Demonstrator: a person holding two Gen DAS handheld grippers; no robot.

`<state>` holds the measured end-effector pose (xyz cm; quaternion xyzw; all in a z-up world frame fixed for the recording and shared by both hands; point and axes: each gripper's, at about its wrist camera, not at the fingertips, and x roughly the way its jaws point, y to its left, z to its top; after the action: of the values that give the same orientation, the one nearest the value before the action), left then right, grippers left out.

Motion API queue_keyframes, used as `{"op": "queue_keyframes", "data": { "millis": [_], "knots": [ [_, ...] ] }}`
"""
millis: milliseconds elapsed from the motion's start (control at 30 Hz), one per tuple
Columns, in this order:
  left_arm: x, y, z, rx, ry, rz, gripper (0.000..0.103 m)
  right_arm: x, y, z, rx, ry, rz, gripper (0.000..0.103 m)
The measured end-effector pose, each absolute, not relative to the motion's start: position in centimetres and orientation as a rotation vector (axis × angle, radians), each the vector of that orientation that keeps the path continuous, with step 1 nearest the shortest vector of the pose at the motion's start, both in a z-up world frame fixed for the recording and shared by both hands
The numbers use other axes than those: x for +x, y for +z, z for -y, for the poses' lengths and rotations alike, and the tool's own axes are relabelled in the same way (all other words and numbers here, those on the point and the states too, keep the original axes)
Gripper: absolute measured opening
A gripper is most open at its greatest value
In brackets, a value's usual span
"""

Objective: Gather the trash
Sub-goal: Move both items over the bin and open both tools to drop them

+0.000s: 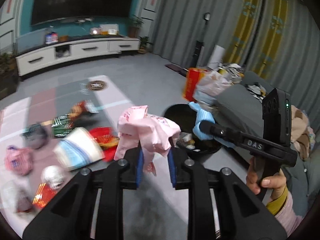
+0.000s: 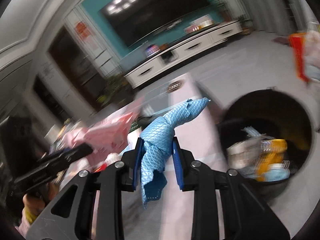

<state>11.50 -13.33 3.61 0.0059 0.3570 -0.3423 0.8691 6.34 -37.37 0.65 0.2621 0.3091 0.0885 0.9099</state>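
My left gripper (image 1: 155, 156) is shut on a crumpled pink wrapper (image 1: 148, 129), lifted above the floor mat. My right gripper (image 2: 158, 154) is shut on a light blue quilted wrapper (image 2: 170, 124); that blue wrapper (image 1: 202, 120) also shows in the left wrist view, hanging over the black trash bin (image 1: 180, 110). In the right wrist view the bin (image 2: 300, 108) lies to the right, holding yellow and blue packaging. The pink wrapper (image 2: 108, 132) and the other gripper's body appear at the left there. Loose trash (image 1: 80, 146) lies on the mat at the left.
A grey sofa (image 1: 250, 108) piled with bags (image 1: 210, 82) stands on the right beside the bin. A white TV cabinet (image 1: 76, 50) runs along the far wall. A person's hand (image 1: 266, 184) grips the right tool's handle. The floor mat (image 1: 112, 100) stretches toward the cabinet.
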Motion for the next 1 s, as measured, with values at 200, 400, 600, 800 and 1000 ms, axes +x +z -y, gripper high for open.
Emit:
{"op": "queue_keyframes", "data": {
  "millis": [200,400,600,800,1000],
  "knots": [
    [13.7,1.9,21.0,-0.072,-0.858,-0.811,0.023,5.0,-1.2,44.0,0.652,0.002,-0.613,0.029],
    [16.0,-0.4,27.1,-0.092,-0.892,-0.883,0.024,5.0,-3.1,46.8,0.711,-0.068,-0.635,0.032],
    [17.6,-2.3,30.0,-0.075,-0.871,-0.915,0.057,5.7,-4.4,47.4,0.721,-0.121,-0.664,0.047],
    [17.3,-2.0,28.6,-0.103,-0.864,-0.898,0.072,5.1,-4.2,47.5,0.721,-0.128,-0.651,0.057],
    [15.0,-0.5,23.7,-0.150,-0.823,-0.820,0.094,5.0,-3.3,46.2,0.716,-0.081,-0.636,0.057]
  ]
}}
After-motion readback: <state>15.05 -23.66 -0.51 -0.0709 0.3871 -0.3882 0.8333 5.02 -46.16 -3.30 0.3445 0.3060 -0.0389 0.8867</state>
